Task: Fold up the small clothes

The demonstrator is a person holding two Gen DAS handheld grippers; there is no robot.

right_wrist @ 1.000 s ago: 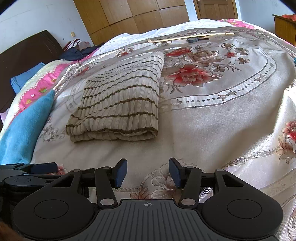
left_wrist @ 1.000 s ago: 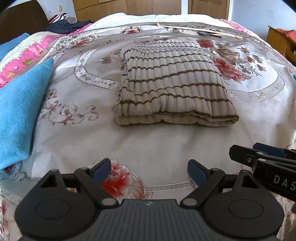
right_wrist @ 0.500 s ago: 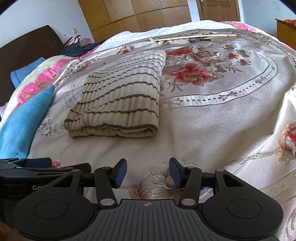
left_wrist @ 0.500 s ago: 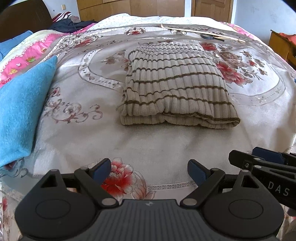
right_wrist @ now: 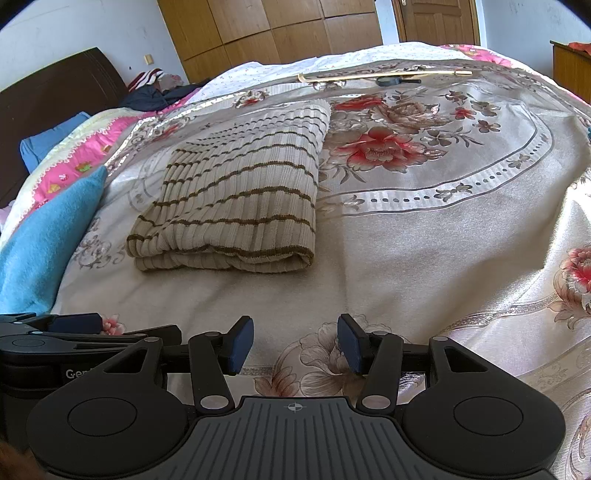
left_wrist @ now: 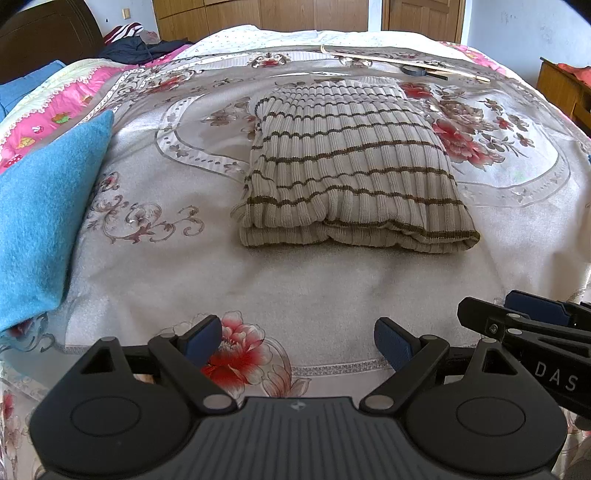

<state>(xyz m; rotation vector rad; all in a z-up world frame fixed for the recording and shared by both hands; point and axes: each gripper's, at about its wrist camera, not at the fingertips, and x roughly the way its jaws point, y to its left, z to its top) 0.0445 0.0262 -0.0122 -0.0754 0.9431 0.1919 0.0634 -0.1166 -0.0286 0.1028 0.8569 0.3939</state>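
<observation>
A folded sweater [left_wrist: 351,166], cream with thin brown stripes and a ribbed knit, lies flat near the middle of the bed [left_wrist: 332,288], its thick folded edge turned toward the near edge. The layers sit stacked and fairly even, with a slight bulge at the near left corner. From the right wrist view the same sweater [right_wrist: 240,199] sits left of the large red flower pattern on the bedspread.

A blue towel [left_wrist: 40,221] rests by the left edge of the bed, well apart from the sweater. A long thin stick [left_wrist: 402,62] and a small dark object beside it lie near the far edge. Dark clothes [left_wrist: 140,48] are piled at the far left corner, by the dark headboard [left_wrist: 44,33].

The left tool [left_wrist: 297,341] hangs over the near edge of the bed, its jaws spread wide with nothing between them. The right tool [right_wrist: 295,345] hangs just beside it, jaws also spread and empty. Neither touches the sweater.
</observation>
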